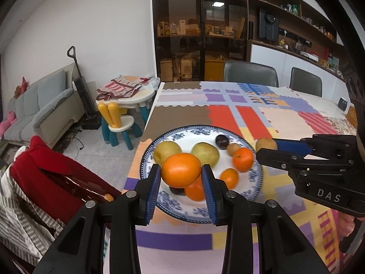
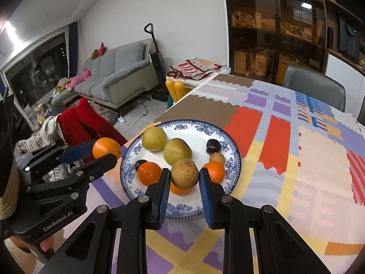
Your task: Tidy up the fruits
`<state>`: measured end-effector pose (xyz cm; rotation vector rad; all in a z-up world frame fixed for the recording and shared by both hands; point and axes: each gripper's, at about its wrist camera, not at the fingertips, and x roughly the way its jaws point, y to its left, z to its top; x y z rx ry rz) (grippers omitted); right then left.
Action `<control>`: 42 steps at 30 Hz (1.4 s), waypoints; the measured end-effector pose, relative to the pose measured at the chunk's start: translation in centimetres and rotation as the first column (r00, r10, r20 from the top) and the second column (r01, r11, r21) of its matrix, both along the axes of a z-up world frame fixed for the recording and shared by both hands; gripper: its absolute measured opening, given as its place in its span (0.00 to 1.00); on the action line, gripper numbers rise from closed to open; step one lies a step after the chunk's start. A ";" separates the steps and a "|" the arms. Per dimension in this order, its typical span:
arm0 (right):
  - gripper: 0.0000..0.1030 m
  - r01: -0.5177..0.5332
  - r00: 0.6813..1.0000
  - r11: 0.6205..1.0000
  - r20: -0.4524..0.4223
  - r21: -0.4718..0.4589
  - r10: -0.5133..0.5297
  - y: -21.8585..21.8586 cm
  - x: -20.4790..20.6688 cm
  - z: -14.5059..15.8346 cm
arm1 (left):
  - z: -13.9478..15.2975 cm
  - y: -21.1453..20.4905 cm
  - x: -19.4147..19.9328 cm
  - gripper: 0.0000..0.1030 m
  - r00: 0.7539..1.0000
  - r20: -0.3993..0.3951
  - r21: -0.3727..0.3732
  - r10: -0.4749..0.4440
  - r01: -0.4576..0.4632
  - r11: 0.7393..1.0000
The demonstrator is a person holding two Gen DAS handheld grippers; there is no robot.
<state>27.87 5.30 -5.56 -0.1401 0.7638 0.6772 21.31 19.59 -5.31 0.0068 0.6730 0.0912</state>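
My left gripper (image 1: 180,173) is shut on a large orange (image 1: 181,169) and holds it above the near left part of a blue-patterned plate (image 1: 228,134). In the right wrist view the same orange (image 2: 106,148) hangs left of the plate (image 2: 198,127). My right gripper (image 2: 184,180) is shut on a brown round fruit (image 2: 184,173) above the plate's near edge; it shows in the left wrist view (image 1: 266,145) at the plate's right. On the plate lie two yellow-green pears (image 2: 154,138) (image 2: 177,150), small oranges (image 2: 149,173), dark plums (image 2: 213,146) and a small brown fruit (image 2: 217,157).
The plate sits near the left edge of a table with a colourful patchwork cloth (image 2: 296,159). A chair with red clothing (image 2: 84,123) stands left of the table. Grey chairs (image 1: 251,73) stand at the far side. A small children's table (image 1: 127,96) is beyond.
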 end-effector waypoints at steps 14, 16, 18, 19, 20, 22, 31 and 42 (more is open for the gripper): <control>0.26 0.035 0.998 0.998 -0.048 -0.043 -0.037 1.9 3.6 -2.6 | -2.0 1.6 4.7 0.35 0.994 -0.087 0.013 -0.070 0.071 0.997; 0.26 0.036 0.998 0.998 -0.054 -0.050 -0.038 2.1 4.0 -2.9 | -2.3 1.7 5.3 0.35 0.990 -0.107 0.003 -0.087 0.088 0.996; 0.26 0.037 0.997 0.998 -0.060 -0.056 -0.040 2.2 4.4 -3.1 | -2.5 1.7 5.6 0.35 0.988 -0.119 -0.006 -0.102 0.102 0.995; 0.26 0.037 0.997 0.998 -0.064 -0.059 -0.040 2.3 4.5 -3.2 | -2.6 1.7 5.8 0.35 0.986 -0.127 -0.012 -0.112 0.111 0.994; 0.26 0.036 0.997 0.998 -0.069 -0.060 -0.040 2.4 4.6 -3.3 | -2.7 1.8 5.9 0.35 0.984 -0.133 -0.016 -0.121 0.120 0.993; 0.26 0.035 0.997 0.997 -0.069 -0.064 -0.040 2.5 4.9 -3.4 | -2.8 1.7 6.2 0.35 0.980 -0.143 -0.021 -0.136 0.135 0.991; 0.37 0.054 0.997 0.996 -0.059 -0.067 -0.058 2.2 4.5 -2.7 | -1.7 1.5 5.4 0.47 0.987 -0.117 0.003 -0.110 0.111 0.994; 0.50 0.119 0.993 0.993 -0.006 -0.027 -0.119 -1.2 1.7 -0.1 | 1.8 -1.0 1.7 0.64 0.999 -0.031 0.053 -0.044 0.046 0.998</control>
